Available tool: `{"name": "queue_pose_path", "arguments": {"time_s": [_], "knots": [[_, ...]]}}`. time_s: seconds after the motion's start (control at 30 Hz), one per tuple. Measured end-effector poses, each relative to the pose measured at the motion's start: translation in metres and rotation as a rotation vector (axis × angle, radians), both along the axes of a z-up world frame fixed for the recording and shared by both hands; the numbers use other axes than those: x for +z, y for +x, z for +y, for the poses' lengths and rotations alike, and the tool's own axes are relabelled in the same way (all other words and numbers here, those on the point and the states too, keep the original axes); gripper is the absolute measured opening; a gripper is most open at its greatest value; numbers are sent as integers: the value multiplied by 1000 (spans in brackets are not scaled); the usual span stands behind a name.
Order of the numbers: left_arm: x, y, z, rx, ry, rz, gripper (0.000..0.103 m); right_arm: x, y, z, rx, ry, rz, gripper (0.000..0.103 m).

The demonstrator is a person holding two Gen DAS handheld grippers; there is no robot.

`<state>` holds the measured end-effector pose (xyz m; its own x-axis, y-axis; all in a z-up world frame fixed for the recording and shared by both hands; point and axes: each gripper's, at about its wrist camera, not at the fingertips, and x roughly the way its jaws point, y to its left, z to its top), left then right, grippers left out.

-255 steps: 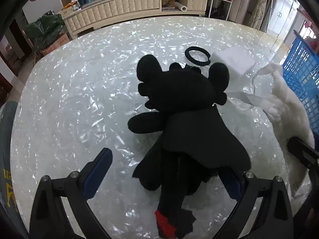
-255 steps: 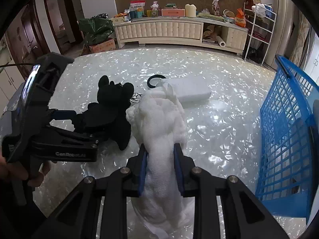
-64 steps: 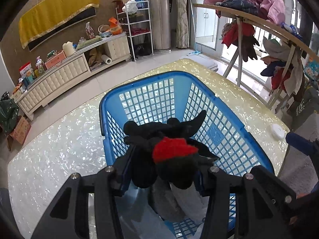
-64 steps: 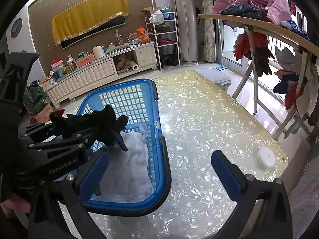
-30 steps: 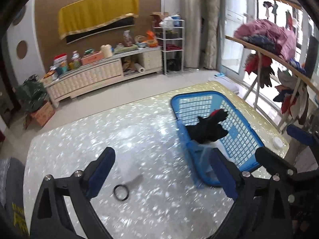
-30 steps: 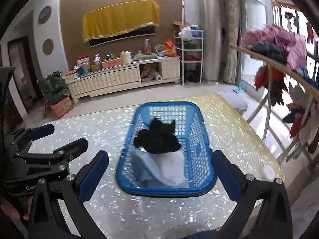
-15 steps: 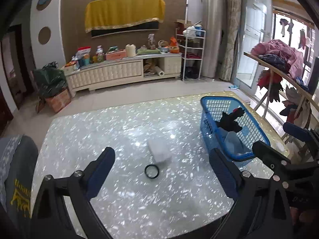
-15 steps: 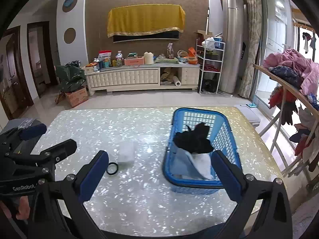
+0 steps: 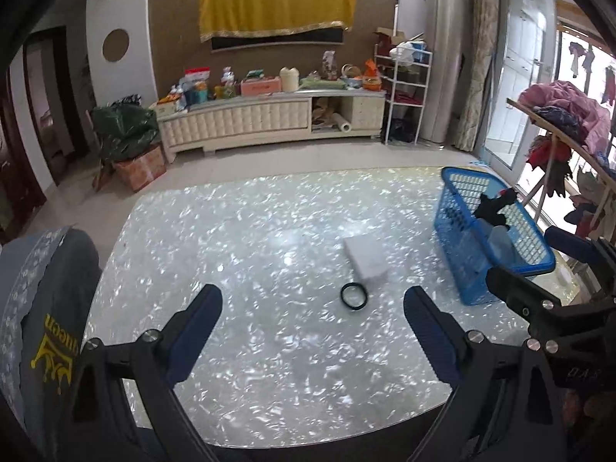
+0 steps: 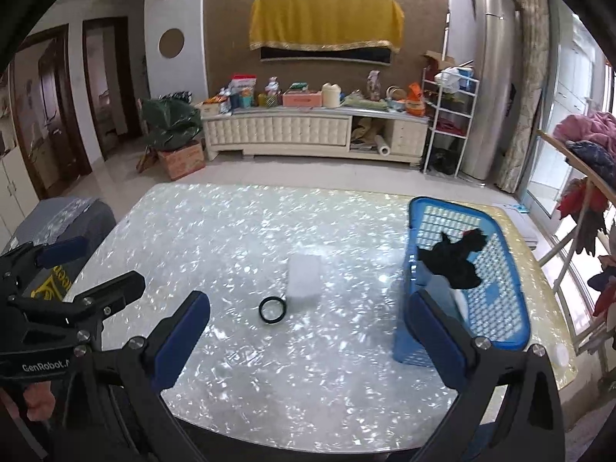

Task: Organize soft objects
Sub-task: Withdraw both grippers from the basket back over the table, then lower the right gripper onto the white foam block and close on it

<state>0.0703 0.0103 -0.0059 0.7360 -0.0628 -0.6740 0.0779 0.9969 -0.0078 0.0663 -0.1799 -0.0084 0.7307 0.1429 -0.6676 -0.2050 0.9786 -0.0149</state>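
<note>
The left gripper is held above the near edge of the table with its jaws spread wide and nothing between them. The right gripper is likewise held wide apart and empty, just beside it; each is seen at the edge of the other's view.

Between the spread fingers of both grippers, a black ring is seen lying flat on the table. A white block lies just behind it, seemingly touching it at one corner. Nothing else is seen on the shimmering surface between the grippers and these two things. A small white round item is seen at the table's far right edge, beyond the basket.

One blue basket is placed on the right part of the table, well apart from the ring and block. Inside it, a black plush toy is seen lying on top of a white soft item, with a small red tip showing at the toy's upper end. Two soft things are thus counted in the basket, and two loose things on the open table.

A gray cushioned chair is seen at the table's left side. Behind the table, a long cream cabinet crowded with boxes and jars stands against the wall.
</note>
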Motion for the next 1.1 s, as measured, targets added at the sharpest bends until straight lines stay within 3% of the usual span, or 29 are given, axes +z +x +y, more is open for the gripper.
{"name": "queue_pose_path", "arguments": {"time_s": [0.57, 1.1], "knots": [[-54, 43, 44, 73, -20, 139, 94, -47, 54, 38, 51, -15, 148, 103], [-109, 103, 52, 93, -49, 267, 94, -91, 109, 32, 25, -24, 275, 103]]}}
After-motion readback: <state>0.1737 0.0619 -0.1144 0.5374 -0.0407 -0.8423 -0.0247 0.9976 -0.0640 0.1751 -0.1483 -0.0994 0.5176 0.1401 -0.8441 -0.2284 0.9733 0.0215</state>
